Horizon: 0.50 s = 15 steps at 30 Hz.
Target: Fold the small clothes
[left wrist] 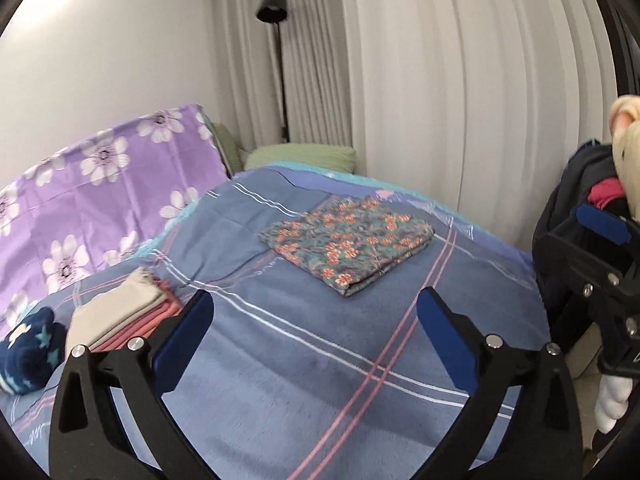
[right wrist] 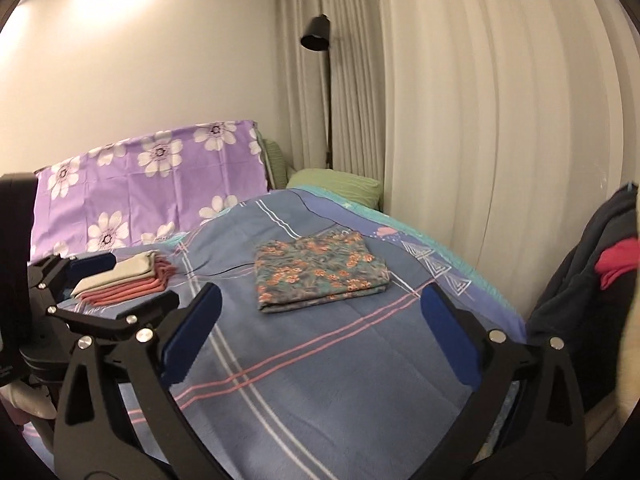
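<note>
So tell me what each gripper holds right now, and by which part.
Nothing. The left gripper and right gripper are both open and empty above the blue bedspread.

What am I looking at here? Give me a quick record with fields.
place: bed with blue plaid cover
middle: folded floral garment
left side: folded stack, beige on pink; navy star-patterned item
right edge: dark clothes pile
left gripper: open, holding nothing
right gripper: open, holding nothing
background: purple flowered pillow, black floor lamp
</note>
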### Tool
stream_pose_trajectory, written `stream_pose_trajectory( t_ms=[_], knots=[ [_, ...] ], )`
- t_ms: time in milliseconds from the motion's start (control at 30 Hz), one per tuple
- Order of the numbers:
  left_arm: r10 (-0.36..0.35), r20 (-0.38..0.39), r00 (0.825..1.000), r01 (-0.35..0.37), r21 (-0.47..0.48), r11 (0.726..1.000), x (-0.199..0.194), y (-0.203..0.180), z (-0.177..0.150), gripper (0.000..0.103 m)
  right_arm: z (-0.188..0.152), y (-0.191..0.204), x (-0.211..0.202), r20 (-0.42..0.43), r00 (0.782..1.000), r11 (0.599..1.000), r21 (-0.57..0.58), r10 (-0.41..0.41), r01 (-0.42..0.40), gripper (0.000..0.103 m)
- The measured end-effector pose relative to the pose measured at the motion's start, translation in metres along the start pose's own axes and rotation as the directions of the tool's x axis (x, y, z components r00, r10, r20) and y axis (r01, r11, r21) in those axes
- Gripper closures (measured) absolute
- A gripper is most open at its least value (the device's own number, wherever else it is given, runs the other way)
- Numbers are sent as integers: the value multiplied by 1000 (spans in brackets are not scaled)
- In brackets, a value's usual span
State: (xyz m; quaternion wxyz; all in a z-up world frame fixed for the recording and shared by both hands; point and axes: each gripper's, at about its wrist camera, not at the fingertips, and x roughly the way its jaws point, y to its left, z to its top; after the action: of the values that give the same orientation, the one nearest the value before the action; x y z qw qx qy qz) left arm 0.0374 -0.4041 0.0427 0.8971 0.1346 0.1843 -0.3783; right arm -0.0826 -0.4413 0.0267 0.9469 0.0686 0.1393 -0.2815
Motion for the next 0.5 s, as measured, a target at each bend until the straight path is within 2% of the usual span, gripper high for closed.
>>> stream_pose_trajectory(
  t_ms=[167,333,500],
  knots=[
    [98,-3,995,-98,-63,993,-35,7,-2,1,0,-2,-19,-73,997,998,59,0,5,2],
    [79,9,997,-78,-92,993,-64,7,-10,1,-9,-3,-36,-112,993,998,56,-26,33,2],
    [95,-5,995,-95,-131,987,-86,8,-19,1,-16,-2,-45,-146,989,997,75,-11,22,2]
  ],
)
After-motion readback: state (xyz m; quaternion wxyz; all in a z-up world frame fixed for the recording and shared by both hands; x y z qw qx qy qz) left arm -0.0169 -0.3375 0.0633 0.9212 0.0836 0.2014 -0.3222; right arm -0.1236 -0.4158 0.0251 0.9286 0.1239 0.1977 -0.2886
